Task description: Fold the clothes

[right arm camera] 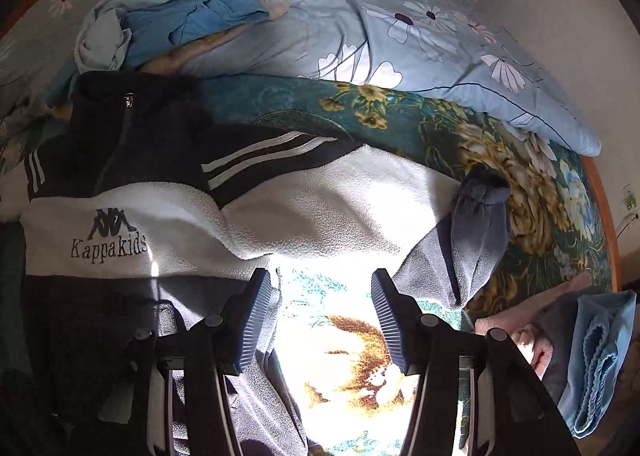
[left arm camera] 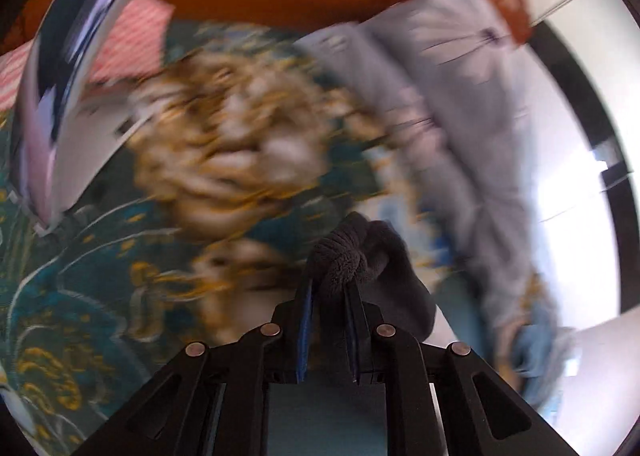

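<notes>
One sleeve apparently points rightward.

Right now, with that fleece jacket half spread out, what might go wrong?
The left gripper pinches only a small bunch of dark fleece; it may slip out mid-swing. The right gripper hangs open over the bedspread, so the jacket lies unpinned and could drag. The grey sleeve cuff is already crumpled.
</notes>
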{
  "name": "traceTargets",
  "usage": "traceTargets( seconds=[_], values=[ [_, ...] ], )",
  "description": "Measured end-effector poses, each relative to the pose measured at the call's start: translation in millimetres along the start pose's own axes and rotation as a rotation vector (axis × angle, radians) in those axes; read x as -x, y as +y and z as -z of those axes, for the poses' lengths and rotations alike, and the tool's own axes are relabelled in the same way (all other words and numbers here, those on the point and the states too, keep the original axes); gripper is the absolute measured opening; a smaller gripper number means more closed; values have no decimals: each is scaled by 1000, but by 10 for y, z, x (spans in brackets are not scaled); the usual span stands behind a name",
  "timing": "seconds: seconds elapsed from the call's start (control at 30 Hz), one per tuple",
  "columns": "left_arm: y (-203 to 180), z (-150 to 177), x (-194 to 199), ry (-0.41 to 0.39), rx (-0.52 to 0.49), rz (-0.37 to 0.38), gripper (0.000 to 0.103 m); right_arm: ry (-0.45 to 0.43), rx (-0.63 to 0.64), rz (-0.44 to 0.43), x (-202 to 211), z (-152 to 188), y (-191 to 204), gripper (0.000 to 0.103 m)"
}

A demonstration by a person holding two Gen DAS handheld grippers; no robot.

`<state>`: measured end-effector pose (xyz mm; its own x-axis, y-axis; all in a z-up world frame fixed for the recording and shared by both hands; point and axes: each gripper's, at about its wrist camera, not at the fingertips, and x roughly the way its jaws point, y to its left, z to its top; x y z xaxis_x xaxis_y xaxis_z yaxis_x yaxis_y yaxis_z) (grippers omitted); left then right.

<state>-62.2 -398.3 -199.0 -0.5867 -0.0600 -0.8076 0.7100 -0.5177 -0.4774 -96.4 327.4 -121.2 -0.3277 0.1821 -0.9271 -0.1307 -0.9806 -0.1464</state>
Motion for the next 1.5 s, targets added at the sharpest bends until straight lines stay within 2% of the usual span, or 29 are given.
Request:
traceTargets(
  seconds=[0.1, 0.23, 0.3, 0.37, 0.4, 0.6, 0.73, 0.83, 1.0, 1.23, 1.33, 1.5],
  values=[
    [50, -25, -55, 0, -14, -46, 16, 11, -6, 2, -7, 13, -20, 53],
    [-98, -58, -56, 44, -39, -45, 17, 18, -40, -26, -5, 50, -42, 53],
    [-189, -31, -4, 62, -53, -39, 28, 23, -55, -51, -2, 100, -23, 53],
    [-220, 48, 23, 108, -42, -4, 47, 30, -64, -81, 5, 165, 2, 53],
    [-252, 129, 74, 128, -48, -2, 49, 35, -64, -97, 10, 204, 17, 53],
    [-514, 759, 502, 233, -126, -27, 49, 92, -70, -180, 46, 592, 29, 53],
    [-811, 1380, 824, 305, -195, 34, 51, 163, -139, -250, 11, 952, -92, 53],
    [-1093, 1958, 960, 399, -343, 62, 54, 191, -142, -280, 20, 1189, -158, 53],
    [-1354, 2885, 1008, 577, -543, 33, 54, 219, -197, -321, -137, 1324, -310, 54],
    [-1430, 3472, 884, 612, -655, -137, 55, 249, -260, -382, -333, 1473, -478, 53],
    [-1354, 3553, 870, 591, -662, -231, 55, 236, -252, -422, -355, 1451, -454, 53],
    [-1248, 3681, 806, 588, -718, -331, 55, 235, -232, -461, -389, 1472, -465, 53]
  ],
)
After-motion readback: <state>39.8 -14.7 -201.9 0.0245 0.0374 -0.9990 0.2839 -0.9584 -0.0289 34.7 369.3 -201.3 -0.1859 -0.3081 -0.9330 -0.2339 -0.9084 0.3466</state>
